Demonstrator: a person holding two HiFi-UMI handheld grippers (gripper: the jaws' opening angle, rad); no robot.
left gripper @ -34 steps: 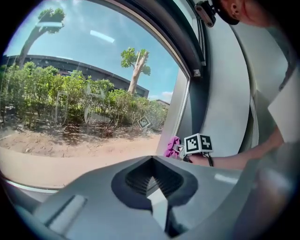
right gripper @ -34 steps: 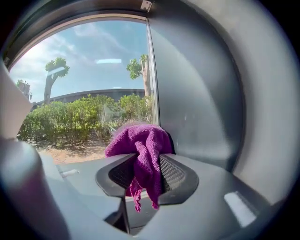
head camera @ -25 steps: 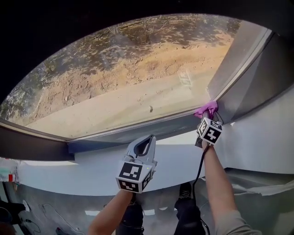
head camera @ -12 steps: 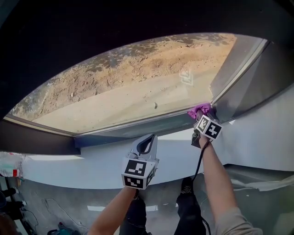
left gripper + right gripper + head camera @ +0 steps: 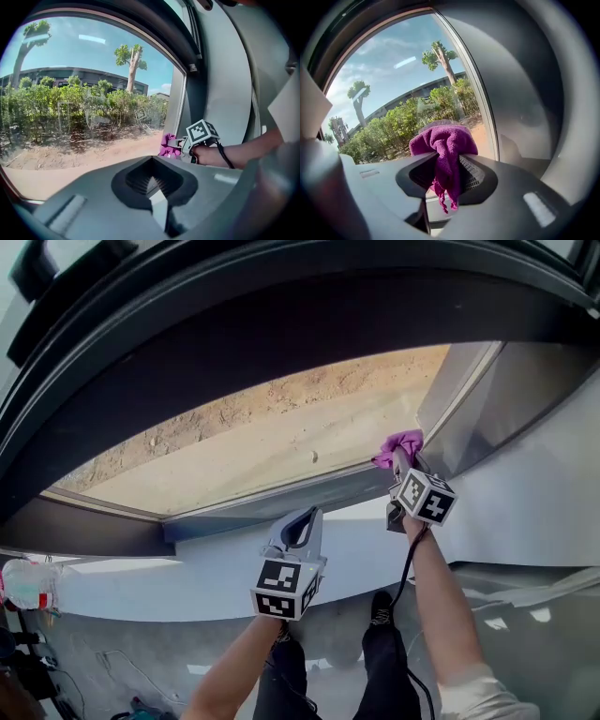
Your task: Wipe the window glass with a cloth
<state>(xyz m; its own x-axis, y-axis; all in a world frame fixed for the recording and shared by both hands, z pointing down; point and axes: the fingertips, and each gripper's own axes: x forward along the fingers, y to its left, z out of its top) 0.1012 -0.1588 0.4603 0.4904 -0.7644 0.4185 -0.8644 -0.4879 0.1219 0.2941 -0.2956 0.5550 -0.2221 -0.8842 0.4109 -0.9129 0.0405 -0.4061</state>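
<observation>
A purple cloth is bunched in my right gripper, which is shut on it, and it presses against the window glass at the lower right corner by the grey side frame. The right gripper view shows the cloth pinched between the jaws with a tail hanging down. My left gripper is shut and holds nothing, hovering in front of the sill below the glass. In the left gripper view the cloth and the right gripper show at the window's right edge.
A dark curved upper frame arches over the glass. A grey side frame borders it on the right, and a pale sill runs below. A white-and-red bundle lies at far left. Trees and bushes stand outside.
The right gripper has slid the cloth a little up the glass along the right frame. The head view has tilted upward, showing more of the dark upper frame. The left gripper has barely moved.
</observation>
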